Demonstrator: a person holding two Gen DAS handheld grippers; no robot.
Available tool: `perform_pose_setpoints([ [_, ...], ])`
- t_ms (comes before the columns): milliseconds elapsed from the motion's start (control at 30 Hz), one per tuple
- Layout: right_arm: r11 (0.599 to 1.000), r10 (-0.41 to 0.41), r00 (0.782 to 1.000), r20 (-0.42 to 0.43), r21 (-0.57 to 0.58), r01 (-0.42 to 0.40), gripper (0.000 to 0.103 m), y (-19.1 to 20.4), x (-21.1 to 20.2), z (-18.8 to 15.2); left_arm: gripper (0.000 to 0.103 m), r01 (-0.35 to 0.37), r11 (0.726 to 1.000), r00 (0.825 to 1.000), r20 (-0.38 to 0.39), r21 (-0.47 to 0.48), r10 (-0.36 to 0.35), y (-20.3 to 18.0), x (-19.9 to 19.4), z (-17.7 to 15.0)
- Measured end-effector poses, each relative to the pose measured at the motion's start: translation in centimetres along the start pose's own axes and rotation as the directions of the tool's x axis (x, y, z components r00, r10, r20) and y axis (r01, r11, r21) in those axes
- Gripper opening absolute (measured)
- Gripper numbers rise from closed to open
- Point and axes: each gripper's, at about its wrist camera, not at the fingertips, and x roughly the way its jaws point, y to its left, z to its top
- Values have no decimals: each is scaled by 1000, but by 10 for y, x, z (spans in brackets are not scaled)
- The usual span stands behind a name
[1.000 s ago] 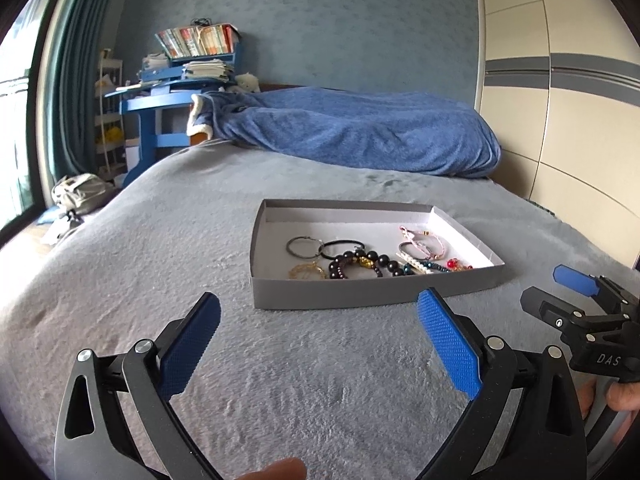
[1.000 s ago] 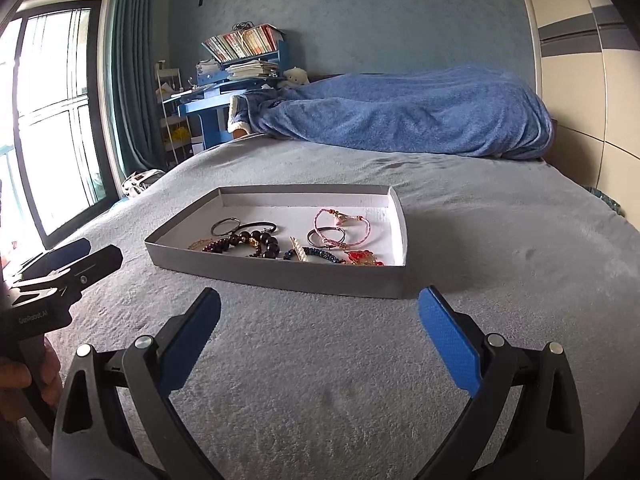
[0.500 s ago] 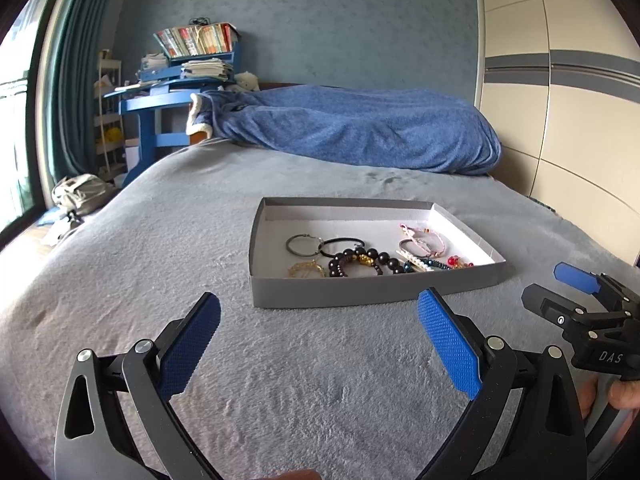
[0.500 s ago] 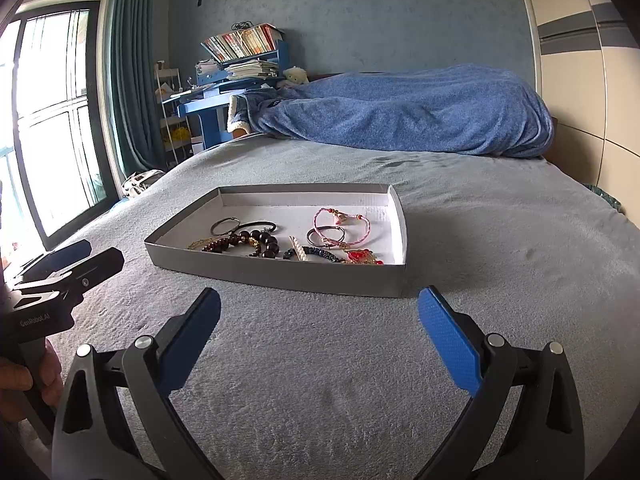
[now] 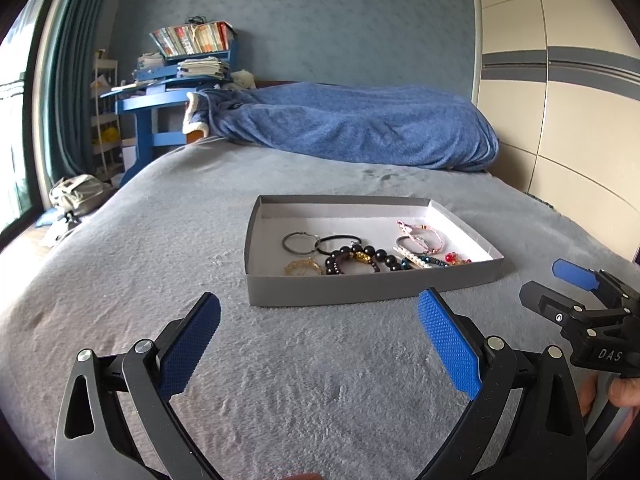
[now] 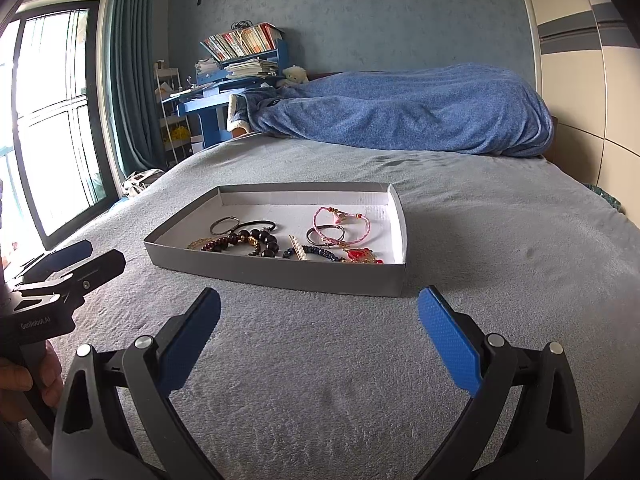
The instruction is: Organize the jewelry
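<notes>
A shallow grey tray [image 5: 360, 292] with a white floor lies on the grey bed; it also shows in the right wrist view [image 6: 280, 274]. In it lie several pieces: a dark bead bracelet [image 5: 356, 258], a black hair tie [image 5: 338, 242], a metal ring [image 5: 298, 242], a gold chain [image 5: 304, 267], a pink cord bracelet [image 6: 340, 218] and a red charm [image 6: 360, 256]. My left gripper [image 5: 320, 340] is open and empty, in front of the tray. My right gripper [image 6: 320, 340] is open and empty, in front of the tray's right corner.
The grey bed cover [image 6: 320, 380] stretches around the tray. A blue blanket [image 5: 352, 128] is heaped at the far end. A blue desk [image 5: 160, 104] with books stands far left. Wardrobe doors [image 5: 560, 120] line the right side. A bag [image 5: 78, 194] lies on the floor at the left.
Both grippers have drifted only slightly; the tray sits a little lower in the left wrist view. Both stay open and empty.
</notes>
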Motion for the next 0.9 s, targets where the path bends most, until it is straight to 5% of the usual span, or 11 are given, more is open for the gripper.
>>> perform_pose_setpoints([
  [900,1000,1,1000,-13,13,0,98,1,5,-6,98,14,1000,1000,-20,24,-14,1,2,1],
])
